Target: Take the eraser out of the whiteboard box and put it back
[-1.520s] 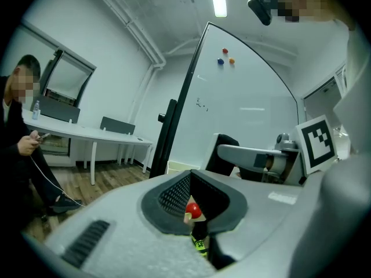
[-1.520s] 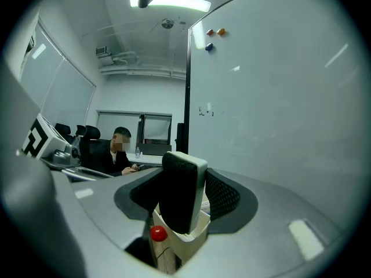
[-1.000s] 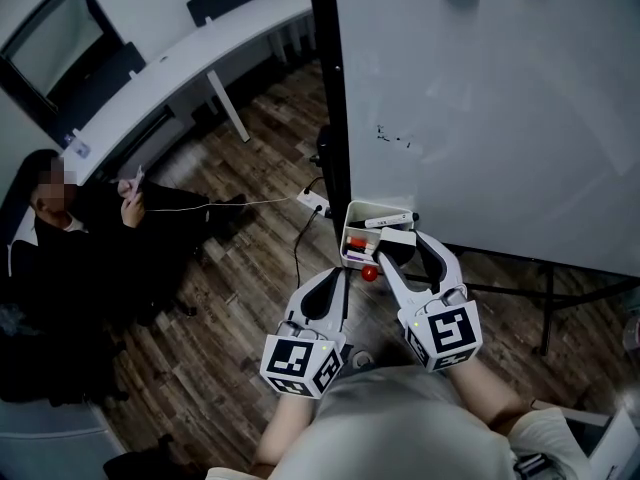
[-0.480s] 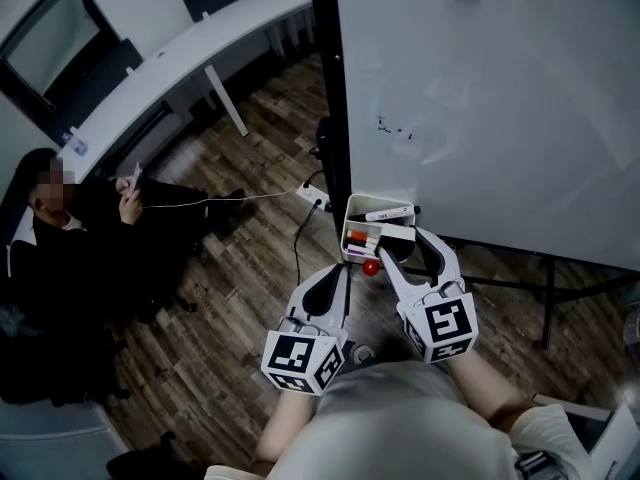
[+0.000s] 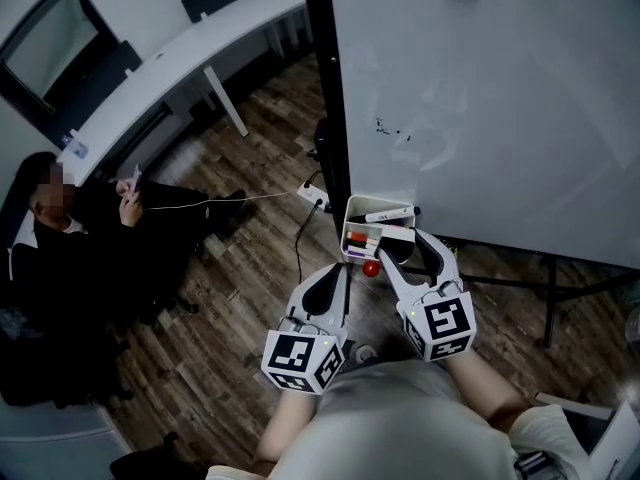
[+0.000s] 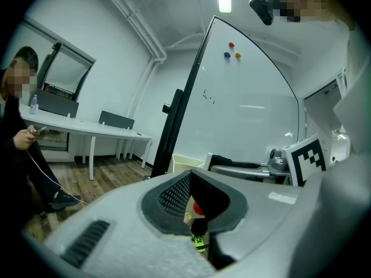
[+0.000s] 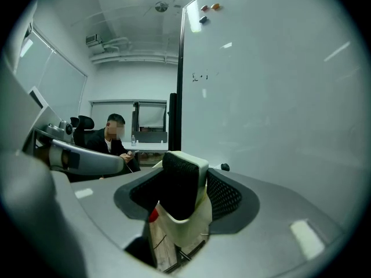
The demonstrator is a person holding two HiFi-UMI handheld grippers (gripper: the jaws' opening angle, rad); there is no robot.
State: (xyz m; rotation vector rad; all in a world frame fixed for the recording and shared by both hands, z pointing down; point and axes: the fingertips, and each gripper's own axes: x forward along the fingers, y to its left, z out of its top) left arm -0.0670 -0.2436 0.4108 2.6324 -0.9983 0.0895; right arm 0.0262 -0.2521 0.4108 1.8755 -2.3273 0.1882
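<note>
The right tongs [image 7: 183, 197] are clamped on the eraser [image 7: 178, 181], which hangs just over the whiteboard box [image 5: 352, 208]. I'd hold it level, clear of the markers [image 5: 390, 214] inside, and release only once it's seated. The left tongs [image 6: 195, 201] are clenched and empty.

The box [image 5: 362, 226] hangs at the whiteboard's [image 5: 480, 98] lower left corner. The eraser [image 7: 177, 190] sits between the right gripper's [image 5: 403, 252] jaws, just before the box. A person [image 5: 60, 248] sits far left, near the counter [image 5: 170, 68].
</note>
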